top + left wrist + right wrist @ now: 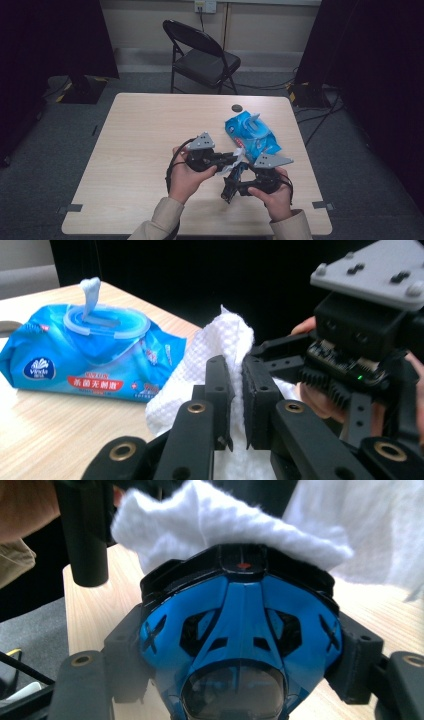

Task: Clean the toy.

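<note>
We hold the left gripper (231, 161) with its jaws nearly together, pinching a white wipe (210, 360) between the pads. The right gripper (231, 189) has its jaws wide around a blue and black mouse (240, 630), and the pads press on its two sides. In the right gripper view the mouse's long axis runs along the jaws, with the black end pointing away from the camera. The wipe lies against that far end. Both grippers are just above the table (140, 150), near its front edge. A blue pack (250, 134) of wipes lies just behind them, lid open.
</note>
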Demonstrator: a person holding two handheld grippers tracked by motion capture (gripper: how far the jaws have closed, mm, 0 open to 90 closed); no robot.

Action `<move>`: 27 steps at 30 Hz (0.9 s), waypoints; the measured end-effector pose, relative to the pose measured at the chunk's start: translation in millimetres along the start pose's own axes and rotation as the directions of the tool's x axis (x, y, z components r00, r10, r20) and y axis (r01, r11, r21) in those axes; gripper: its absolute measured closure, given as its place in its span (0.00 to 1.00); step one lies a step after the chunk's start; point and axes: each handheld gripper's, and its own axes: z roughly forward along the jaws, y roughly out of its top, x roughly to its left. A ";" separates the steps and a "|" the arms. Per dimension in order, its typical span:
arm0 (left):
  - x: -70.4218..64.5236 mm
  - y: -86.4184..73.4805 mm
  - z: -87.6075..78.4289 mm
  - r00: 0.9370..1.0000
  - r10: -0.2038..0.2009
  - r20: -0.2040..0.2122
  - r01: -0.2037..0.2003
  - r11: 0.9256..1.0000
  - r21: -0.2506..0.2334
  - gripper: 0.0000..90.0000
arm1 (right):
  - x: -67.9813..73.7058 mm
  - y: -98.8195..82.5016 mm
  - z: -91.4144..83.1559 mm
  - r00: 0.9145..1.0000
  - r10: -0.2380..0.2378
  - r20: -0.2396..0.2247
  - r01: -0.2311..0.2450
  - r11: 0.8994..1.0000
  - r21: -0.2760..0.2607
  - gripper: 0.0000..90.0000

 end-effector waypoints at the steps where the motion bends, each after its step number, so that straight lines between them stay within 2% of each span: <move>1: 0.6 -1.2 0.5 1.000 0.000 -0.005 0.000 1.000 0.006 0.92 | -0.5 -0.2 -0.2 1.000 0.002 -0.001 -0.002 1.000 -0.002 0.29; 4: 2.9 -5.0 2.1 1.000 0.002 -0.020 -0.001 1.000 0.024 0.92 | -0.5 0.5 -1.6 1.000 -0.001 0.003 0.001 1.000 -0.006 0.29; 11: 3.3 -12.8 7.3 1.000 -0.003 -0.016 0.004 0.999 0.038 0.92 | -0.2 2.6 -4.7 1.000 -0.004 0.005 0.004 1.000 -0.014 0.29; 27: 7.3 -26.5 7.7 0.999 -0.009 -0.033 0.011 0.999 0.046 0.92 | -0.6 2.0 -0.9 1.000 -0.001 0.001 0.001 1.000 -0.007 0.29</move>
